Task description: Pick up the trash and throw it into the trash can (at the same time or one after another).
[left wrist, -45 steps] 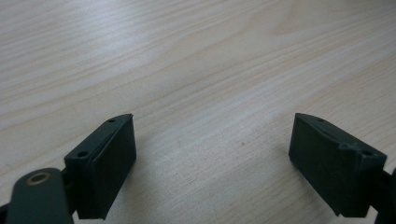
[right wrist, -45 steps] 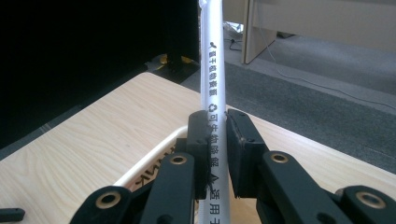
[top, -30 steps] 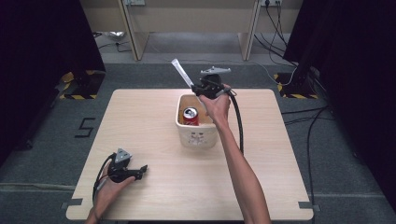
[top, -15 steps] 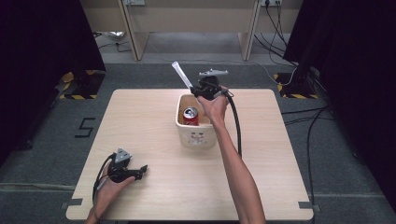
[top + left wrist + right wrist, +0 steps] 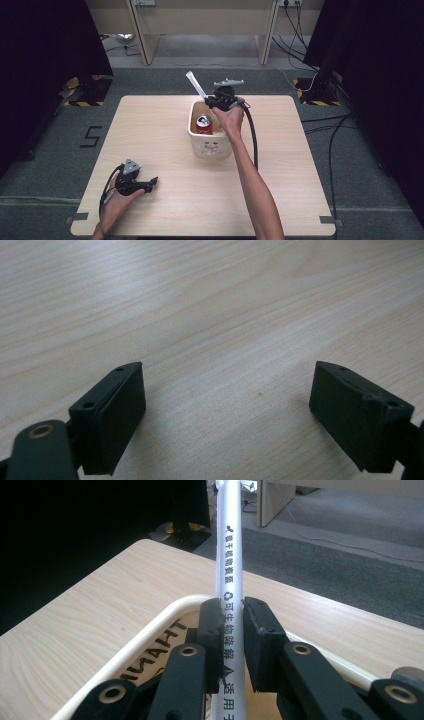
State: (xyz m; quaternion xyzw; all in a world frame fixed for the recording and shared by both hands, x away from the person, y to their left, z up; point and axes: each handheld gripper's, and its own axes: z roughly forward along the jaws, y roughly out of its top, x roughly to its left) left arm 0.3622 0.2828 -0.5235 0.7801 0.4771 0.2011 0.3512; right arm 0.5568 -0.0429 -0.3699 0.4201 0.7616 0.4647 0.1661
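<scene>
nearest to me, at the table's (image 5: 280, 200) front left corner, my left gripper (image 5: 148, 184) rests low on the pale wood in my left hand (image 5: 116, 202), its cable trailing back toward me. in the left gripper view its two black jaws stand wide apart with bare wood grain between them, gripping nothing.

further out, my right forearm stretches up the middle of the table to the far side. there my right gripper (image 5: 231, 630) hangs over the far rim of a cream plastic bin (image 5: 212, 149), which stands near the table's middle, a little toward the far edge. the jaws are pinched narrow on a long white paper-wrapped straw (image 5: 229, 545) printed with dark characters; the pads press it from both sides. in the high view the straw (image 5: 195, 85) slants up and away to the left from the gripper (image 5: 214, 102), its upper end past the table's far edge.

inside the bin stands a red drink can (image 5: 203, 124), upright, silver top showing, just beside my right hand.

beyond the table lie grey floor and wooden furniture legs.
</scene>
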